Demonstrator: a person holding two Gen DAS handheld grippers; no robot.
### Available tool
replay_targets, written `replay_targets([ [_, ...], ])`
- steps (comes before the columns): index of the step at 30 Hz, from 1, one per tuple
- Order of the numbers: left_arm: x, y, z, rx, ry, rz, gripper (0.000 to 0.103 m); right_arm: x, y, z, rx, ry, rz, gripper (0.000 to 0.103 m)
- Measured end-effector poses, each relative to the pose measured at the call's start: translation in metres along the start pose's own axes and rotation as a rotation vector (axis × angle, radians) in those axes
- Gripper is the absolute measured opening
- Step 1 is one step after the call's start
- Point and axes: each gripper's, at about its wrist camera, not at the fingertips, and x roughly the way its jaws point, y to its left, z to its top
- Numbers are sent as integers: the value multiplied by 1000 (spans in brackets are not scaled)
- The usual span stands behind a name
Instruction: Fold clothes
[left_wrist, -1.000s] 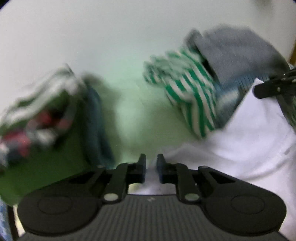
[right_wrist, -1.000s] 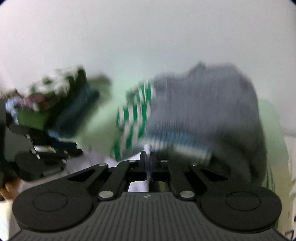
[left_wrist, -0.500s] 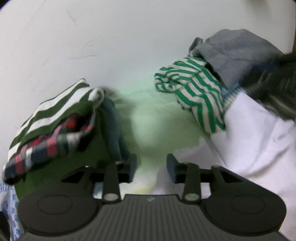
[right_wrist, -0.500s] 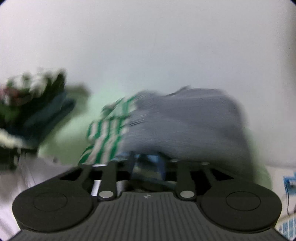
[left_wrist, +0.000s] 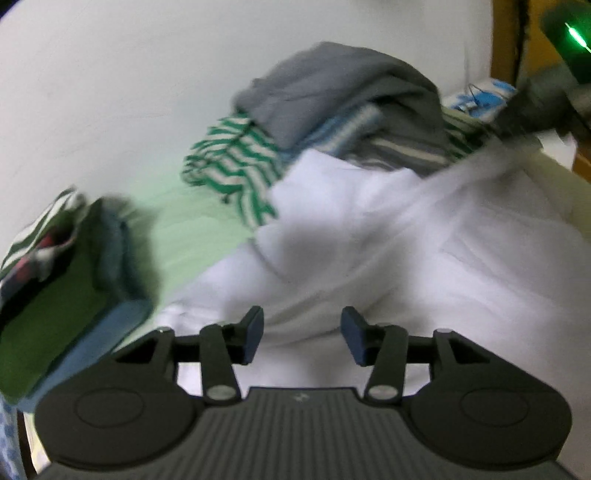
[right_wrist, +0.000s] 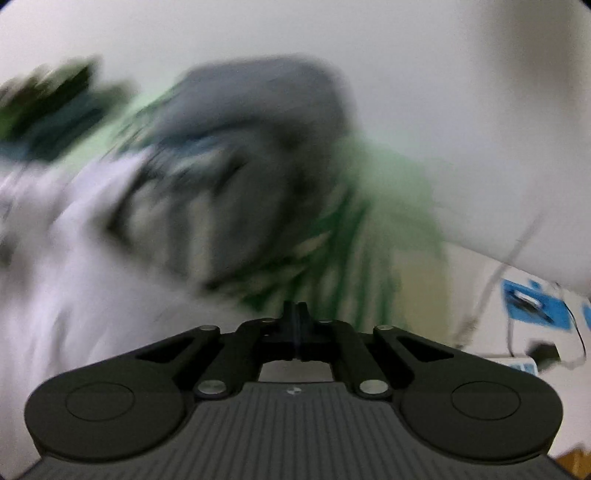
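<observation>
White wall (left_wrist: 110, 74) is seen behind heaped clothes; left hand-held gripper (left_wrist: 302, 339) is spread wide over white garment (left_wrist: 406, 251), right hand-held gripper (right_wrist: 294, 314) is closed, empty.

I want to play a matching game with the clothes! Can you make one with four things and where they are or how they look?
Things:
1. white garment
2. grey garment
3. green-and-white striped garment
4. left tongs

Descriptions:
A. on top of the unfolded heap at the back
B. open, hovering over white cloth
C. spread out nearest the camera
D. crumpled at the left side of the heap, partly under the grey one

Pairs: 1-C, 2-A, 3-D, 4-B
</observation>
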Motion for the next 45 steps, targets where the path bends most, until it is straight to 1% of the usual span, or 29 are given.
replay_targets([
  [2, 2, -5, 5, 3, -1, -1, 52, 3, -9, 0, 35, -14, -51, 0],
  [3, 1, -3, 8, -11, -7, -13, 52, 3, -14, -1, 56, -16, -60, 7],
  [4, -1, -1, 13, -27, -18, -30, 52, 0, -20, -2, 77, -6, -33, 16],
  [5, -4, 2, 18, -44, -30, -51, 53, -5, -23, -6, 77, 12, -7, 21],
  [6, -5, 4, 24, -57, -42, -71, 58, -10, -26, -11, 67, 28, 7, 33],
  [7, -4, 6, 32, -62, -52, -88, 62, -15, -26, -17, 33, 40, -9, 44],
  [8, -3, 7, 39, -68, -61, -100, 71, -19, -26, -24, -1, 53, -26, 47],
  [9, 0, 7, 46, -77, -69, -109, 75, -21, -26, -32, -30, 70, -40, 53],
  [10, 4, 7, 52, -87, -71, -118, 76, -24, -27, -39, -51, 86, -37, 55],
  [13, 20, -6, 66, -70, -46, -118, 73, -25, -25, -51, -98, 92, -15, 55],
  [14, 26, -13, 68, -45, -34, -92, 62, -23, -24, -53, -114, 93, -12, 55],
  [15, 33, -19, 71, -32, -15, -75, 48, -18, -21, -53, -134, 98, -12, 55],
  [16, 40, -23, 74, -29, 6, -66, 43, -13, -19, -52, -153, 104, -13, 50],
  [17, 44, -24, 77, -41, 16, -69, 35, -9, -17, -52, -169, 107, -13, 40],
  [18, 45, -23, 82, -57, 12, -78, 27, -6, -16, -52, -167, 104, -14, 5],
  [19, 43, -22, 87, -61, 0, -77, 24, -6, -19, -48, -141, 92, -22, 0],
  [23, 37, -13, 107, -79, -53, -15, 19, -10, -44, -28, 45, -14, -47, 0],
  [25, 37, -2, 116, -122, -76, 24, 18, -5, -61, -16, 165, -33, -48, 0],
  [27, 44, 9, 116, -162, -52, 68, 19, 4, -78, -7, 276, -50, -80, 0],
  [29, 53, 19, 114, -197, -19, 111, 19, 17, -89, -3, 327, -54, -106, 0],
  [30, 51, 23, 109, -208, -17, 111, 19, 23, -93, -3, 336, -43, -117, 2],
  [32, 38, 27, 93, -222, -31, 82, 20, 22, -96, -5, 325, -26, -122, 10],
  [34, 17, 23, 74, -169, -58, 75, 24, 5, -93, -15, 267, -25, -71, 22],
  [35, 6, 18, 65, -132, -69, 76, 32, -6, -89, -24, 217, -15, -53, 24],
  [36, -3, 11, 55, -98, -73, 68, 40, -18, -84, -33, 165, 2, -54, 30],
  [37, -12, 3, 45, -65, -74, 55, 42, -29, -78, -43, 115, 20, -49, 35],
  [40, -32, -25, 21, -2, -55, -40, 42, -55, -65, -77, 49, 100, 56, 36],
  [42, -42, -52, 10, 31, -42, -113, 42, -60, -53, -93, 37, 145, 97, 37],
  [45, -51, -97, 0, 63, -31, -225, 43, -59, -42, -103, 67, 134, 121, 40],
])
